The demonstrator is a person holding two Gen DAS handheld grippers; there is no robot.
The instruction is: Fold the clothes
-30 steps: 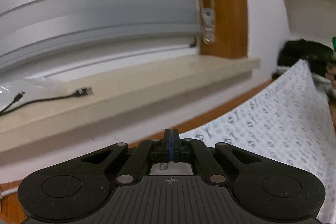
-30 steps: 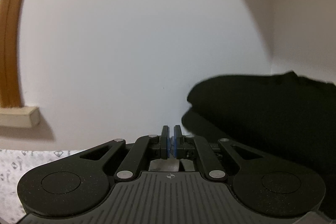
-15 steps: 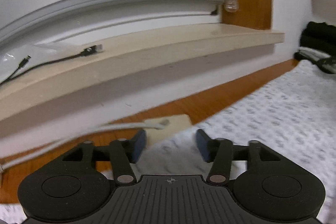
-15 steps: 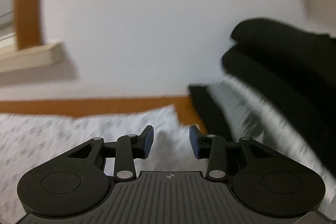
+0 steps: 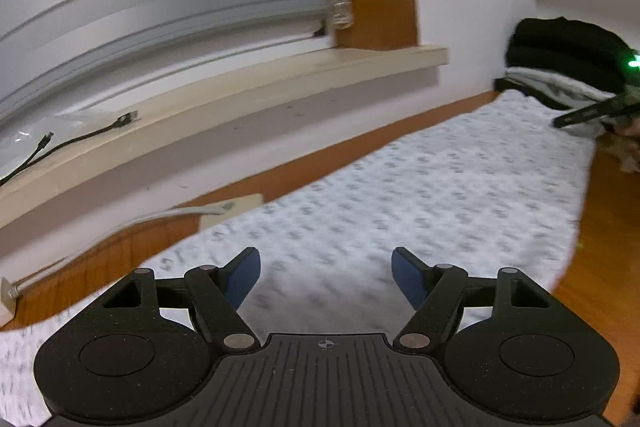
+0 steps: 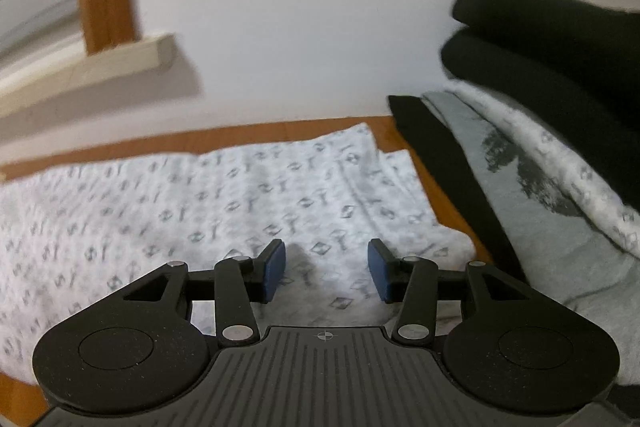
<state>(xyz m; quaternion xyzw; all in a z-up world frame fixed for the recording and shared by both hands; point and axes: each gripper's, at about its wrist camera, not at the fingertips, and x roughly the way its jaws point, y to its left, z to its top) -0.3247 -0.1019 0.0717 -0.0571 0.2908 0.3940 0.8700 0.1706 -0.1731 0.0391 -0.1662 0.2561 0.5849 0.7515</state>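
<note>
A white garment with a small grey print lies flat on the wooden table; it also shows in the right wrist view. My left gripper is open and empty, just above the garment's near left part. My right gripper is open and empty, just above the garment near its right edge. A tip of the right gripper shows at the far right of the left wrist view.
A stack of folded clothes, black on top of grey, sits at the right against the white wall. A window sill with a black cable runs along the back. A white cable lies on the table's left.
Both grippers were shut on the raised garment one second ago. They have opened and let it go, and it now lies flat. Both grippers have drawn back and opened wider.
</note>
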